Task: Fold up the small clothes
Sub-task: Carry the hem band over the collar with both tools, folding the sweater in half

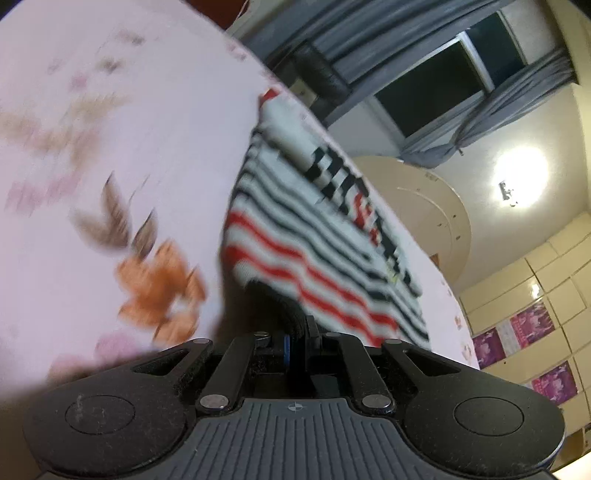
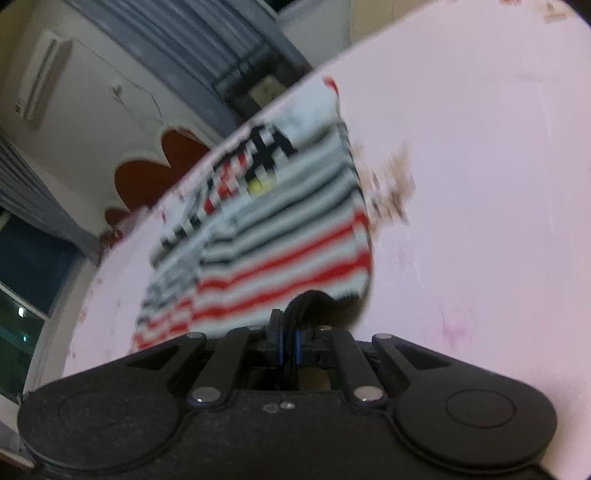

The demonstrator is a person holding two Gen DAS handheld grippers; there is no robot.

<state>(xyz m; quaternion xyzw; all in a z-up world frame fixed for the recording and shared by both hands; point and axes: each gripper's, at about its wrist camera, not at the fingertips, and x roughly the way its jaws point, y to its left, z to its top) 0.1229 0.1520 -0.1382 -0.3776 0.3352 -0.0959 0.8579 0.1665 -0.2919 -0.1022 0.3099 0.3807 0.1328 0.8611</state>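
- Our left gripper tilted downward, jaws clamped on the striped knit garment's dark hem.
- Our right gripper did likewise over the pink floral sheet.

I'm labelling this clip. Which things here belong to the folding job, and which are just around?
Job:
striped sweater
left gripper, shut on its hem
right gripper, shut on its hem
pink flowered bedsheet

Just around:
curtains
window
lamp
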